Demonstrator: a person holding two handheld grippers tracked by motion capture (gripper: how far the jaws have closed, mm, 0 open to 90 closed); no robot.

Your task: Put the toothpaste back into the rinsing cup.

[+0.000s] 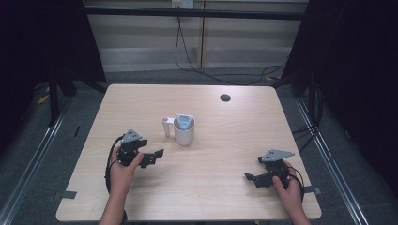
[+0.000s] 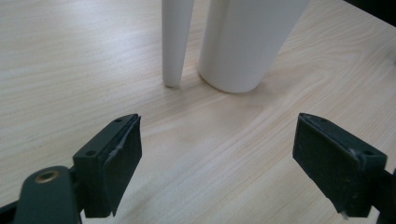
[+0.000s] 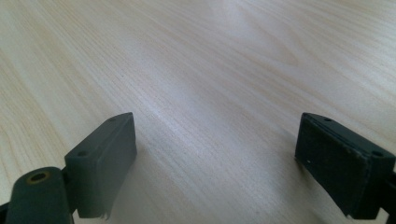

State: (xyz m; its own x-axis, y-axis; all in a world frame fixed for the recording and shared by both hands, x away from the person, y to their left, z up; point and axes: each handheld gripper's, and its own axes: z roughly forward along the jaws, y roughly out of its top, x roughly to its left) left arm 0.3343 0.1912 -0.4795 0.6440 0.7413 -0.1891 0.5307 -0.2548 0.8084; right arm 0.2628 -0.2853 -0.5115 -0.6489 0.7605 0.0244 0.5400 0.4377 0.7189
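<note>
A white mug (image 1: pixel 184 133) stands upright at the table's middle, its handle (image 1: pixel 166 126) to the left, and a blue-and-white packet (image 1: pixel 184 122) sticks out of its top. My left gripper (image 1: pixel 157 155) is open, low over the table just left and in front of the mug. In the left gripper view the mug (image 2: pixel 247 42) and handle (image 2: pixel 176 39) stand close ahead of the gripper (image 2: pixel 217 163), whose jaws are wide apart and empty. My right gripper (image 1: pixel 248 177) is open near the front right, well apart from the mug. In its own view the right gripper (image 3: pixel 215 163) has bare wood between its jaws.
The light wooden table (image 1: pixel 141 103) has a dark round cable hole (image 1: pixel 225 97) at the back right. Black cables (image 1: pixel 187 51) hang behind the table over grey floor. Dark curtains stand at both sides.
</note>
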